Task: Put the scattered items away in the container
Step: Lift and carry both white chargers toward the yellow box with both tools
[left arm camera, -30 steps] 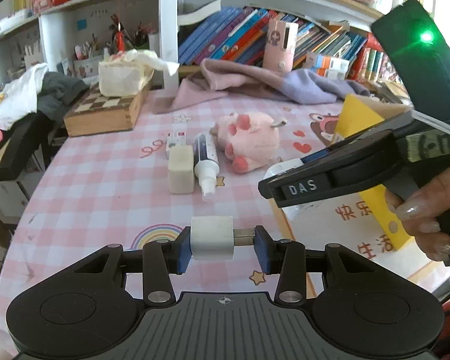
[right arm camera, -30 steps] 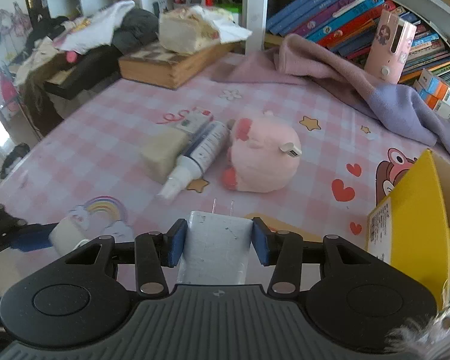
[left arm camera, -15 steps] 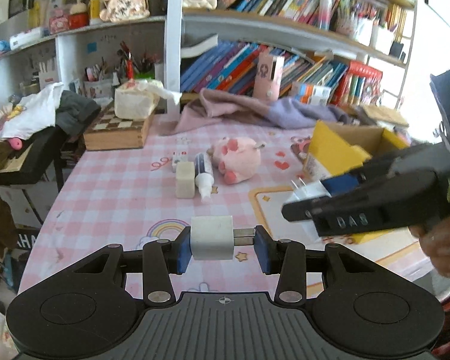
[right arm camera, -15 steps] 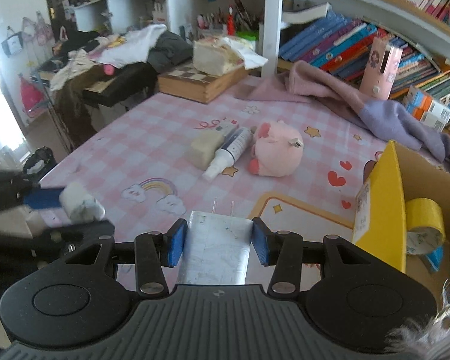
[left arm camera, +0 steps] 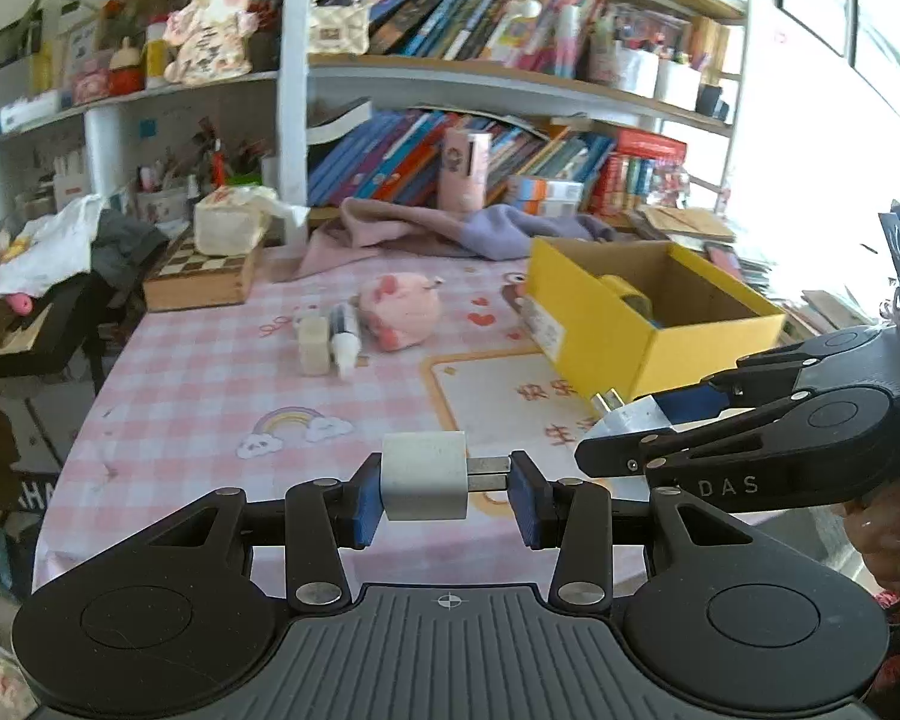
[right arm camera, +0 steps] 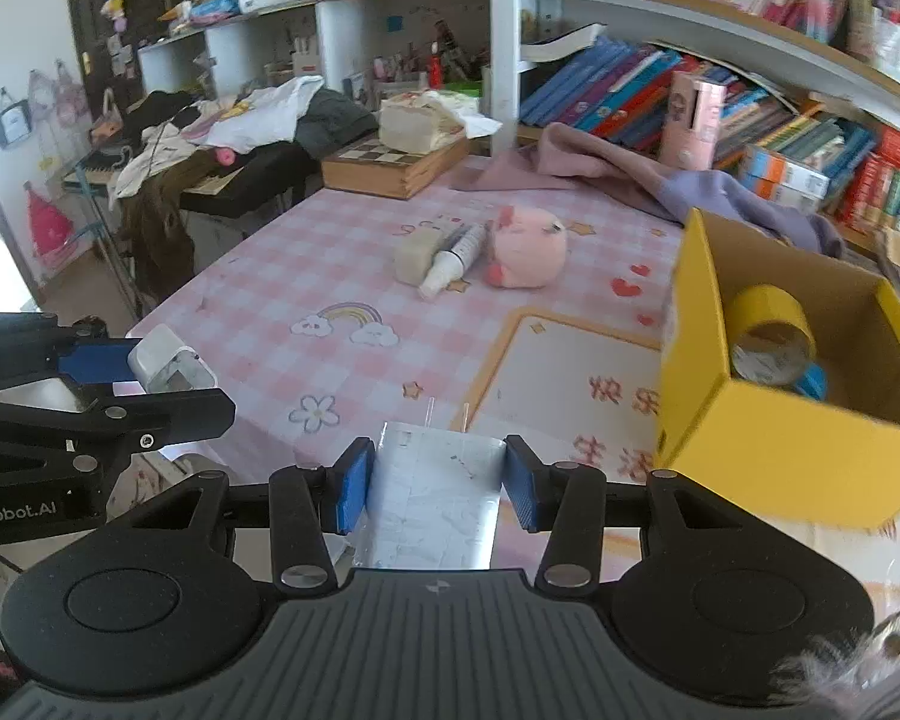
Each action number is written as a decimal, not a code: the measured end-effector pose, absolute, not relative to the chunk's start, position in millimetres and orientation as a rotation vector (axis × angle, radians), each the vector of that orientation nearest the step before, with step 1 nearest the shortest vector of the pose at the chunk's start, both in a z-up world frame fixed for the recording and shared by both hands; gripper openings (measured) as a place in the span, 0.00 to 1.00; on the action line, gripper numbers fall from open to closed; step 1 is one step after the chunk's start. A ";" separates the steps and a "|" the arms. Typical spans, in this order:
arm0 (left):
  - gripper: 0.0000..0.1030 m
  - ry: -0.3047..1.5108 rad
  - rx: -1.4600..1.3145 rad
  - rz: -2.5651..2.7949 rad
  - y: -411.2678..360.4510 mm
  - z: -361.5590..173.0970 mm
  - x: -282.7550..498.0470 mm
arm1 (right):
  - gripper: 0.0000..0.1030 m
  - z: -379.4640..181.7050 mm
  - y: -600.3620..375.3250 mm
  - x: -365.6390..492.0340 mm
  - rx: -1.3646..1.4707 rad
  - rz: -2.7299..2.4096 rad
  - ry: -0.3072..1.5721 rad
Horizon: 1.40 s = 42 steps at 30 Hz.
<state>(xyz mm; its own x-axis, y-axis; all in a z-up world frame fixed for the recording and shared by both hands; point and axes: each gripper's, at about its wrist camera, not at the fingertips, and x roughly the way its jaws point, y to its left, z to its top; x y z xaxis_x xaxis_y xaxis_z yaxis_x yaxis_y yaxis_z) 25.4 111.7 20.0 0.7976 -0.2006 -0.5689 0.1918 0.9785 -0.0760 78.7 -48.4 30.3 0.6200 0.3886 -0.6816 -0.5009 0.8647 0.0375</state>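
A small white cube-shaped charger is being gripped by the left gripper, its long axis lying crosswise between the blue pads, with the metal plug end being pressed against the right-hand pad. A larger white two-pronged power adapter is being clamped by the right gripper, its two prongs pointing forward, away from the camera, toward the table. Both are being held in the air above the near edge of the pink checked tablecloth. "DAS" is being shown on the right gripper's side in the left view, and "nRobot.AI" on the left gripper's side in the right view. A yellow cardboard box is sitting open just right of the adapter, with a yellow tape roll lying inside on its side. Red Chinese characters are printed on the white mat beside it. Farther off, a beige block, a white spray bottle and a pink plush toy are lying side by side.
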 end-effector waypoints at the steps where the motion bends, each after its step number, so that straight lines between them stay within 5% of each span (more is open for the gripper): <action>1: 0.40 0.609 -0.016 -0.219 110.4 20.2 22.6 | 0.43 30.9 -50.9 73.0 -0.163 0.505 0.737; 42: 0.40 0.643 0.117 -0.706 -32.5 6.2 38.1 | 0.43 25.3 -198.5 14.3 -0.003 0.019 0.807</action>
<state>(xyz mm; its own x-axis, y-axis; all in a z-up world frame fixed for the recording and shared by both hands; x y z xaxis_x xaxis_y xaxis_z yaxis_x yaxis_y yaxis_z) 38.1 -32.5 6.2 0.5779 -0.5673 -0.5867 0.6371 0.7629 -0.1101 14.3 -198.5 25.3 0.6916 0.0159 -0.7221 -0.0180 0.9998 0.0047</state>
